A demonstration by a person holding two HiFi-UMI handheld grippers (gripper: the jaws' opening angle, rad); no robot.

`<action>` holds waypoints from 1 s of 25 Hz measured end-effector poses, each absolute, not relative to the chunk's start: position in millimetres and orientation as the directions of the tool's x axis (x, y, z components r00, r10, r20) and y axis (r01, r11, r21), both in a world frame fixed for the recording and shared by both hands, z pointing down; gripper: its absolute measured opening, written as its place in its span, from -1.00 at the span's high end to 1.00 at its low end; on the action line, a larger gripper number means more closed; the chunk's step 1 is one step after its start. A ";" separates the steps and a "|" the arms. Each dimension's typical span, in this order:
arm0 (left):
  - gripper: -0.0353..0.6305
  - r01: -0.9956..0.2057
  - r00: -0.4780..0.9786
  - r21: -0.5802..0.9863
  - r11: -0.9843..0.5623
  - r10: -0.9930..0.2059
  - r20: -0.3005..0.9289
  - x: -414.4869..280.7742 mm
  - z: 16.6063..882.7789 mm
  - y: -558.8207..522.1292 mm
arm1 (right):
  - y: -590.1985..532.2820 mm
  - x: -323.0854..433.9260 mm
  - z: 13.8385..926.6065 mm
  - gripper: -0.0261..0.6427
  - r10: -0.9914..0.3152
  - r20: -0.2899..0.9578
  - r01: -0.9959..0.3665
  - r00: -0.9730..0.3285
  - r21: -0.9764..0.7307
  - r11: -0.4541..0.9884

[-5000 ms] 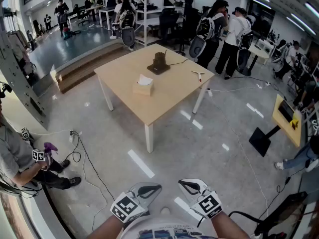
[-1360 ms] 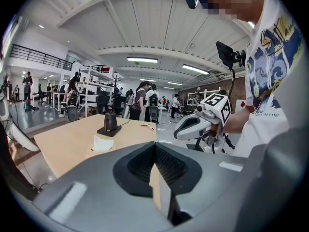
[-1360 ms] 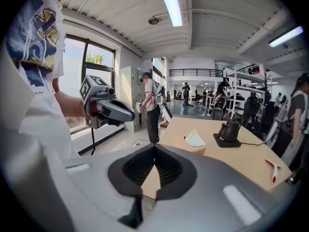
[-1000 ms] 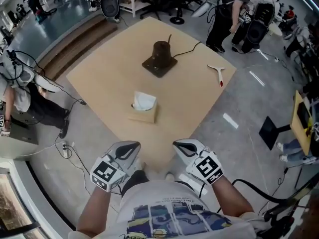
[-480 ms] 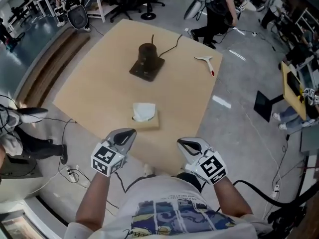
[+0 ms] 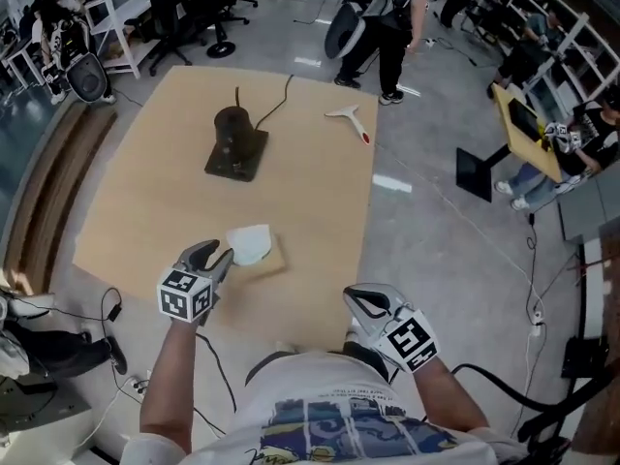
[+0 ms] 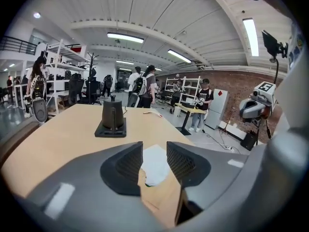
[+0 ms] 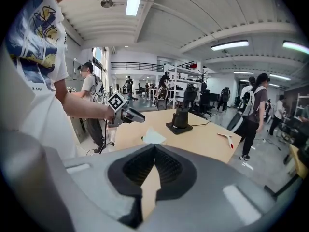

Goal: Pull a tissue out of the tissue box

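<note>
A tan tissue box (image 6: pixel 265 256) sits near the front edge of the light wooden table (image 6: pixel 145 192), with a white tissue (image 6: pixel 249 243) sticking up from its top. My left gripper (image 6: pixel 221 256) is just left of the box; its jaws are opening and nothing is pressed between them. In the left gripper view the tissue (image 7: pixel 155 164) shows through the gap of the left gripper (image 7: pixel 154 152), just beyond the tips, above the box (image 7: pixel 164 199). My right gripper (image 6: pixel 353 298) hangs shut and empty off the table's front corner; in its own view the right gripper (image 8: pixel 154 147) has its jaws closed together.
A black kettle on a dark base (image 6: pixel 232 139) stands mid-table with a cable running off the far edge. A white tool with a red tip (image 6: pixel 350 119) lies at the far right corner. People stand beyond the table. Grey floor lies to the right.
I have come up to the table. The left gripper moved forward and down to the tissue box and its jaws parted. The right gripper stayed near my body, still shut.
</note>
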State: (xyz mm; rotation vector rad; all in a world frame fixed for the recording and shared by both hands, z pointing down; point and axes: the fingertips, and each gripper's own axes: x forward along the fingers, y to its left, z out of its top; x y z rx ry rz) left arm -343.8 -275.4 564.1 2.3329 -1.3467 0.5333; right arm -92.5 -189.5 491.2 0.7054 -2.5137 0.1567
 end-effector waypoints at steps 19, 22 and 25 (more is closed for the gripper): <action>0.12 -0.808 0.585 0.361 -0.466 -0.557 0.590 -336.8 643.7 -324.2 | -179.7 -86.2 499.1 0.91 -0.487 0.557 -0.560 -0.673 0.047 0.827; 0.13 -0.799 0.596 0.374 -0.471 -0.538 0.596 -334.3 648.4 -323.9 | -177.5 -87.4 498.0 0.91 -0.482 0.563 -0.558 -0.671 0.045 0.829; 0.18 -0.790 0.608 0.385 -0.477 -0.526 0.595 -331.2 650.4 -327.7 | -179.9 -87.6 497.0 0.91 -0.486 0.565 -0.561 -0.667 0.049 0.827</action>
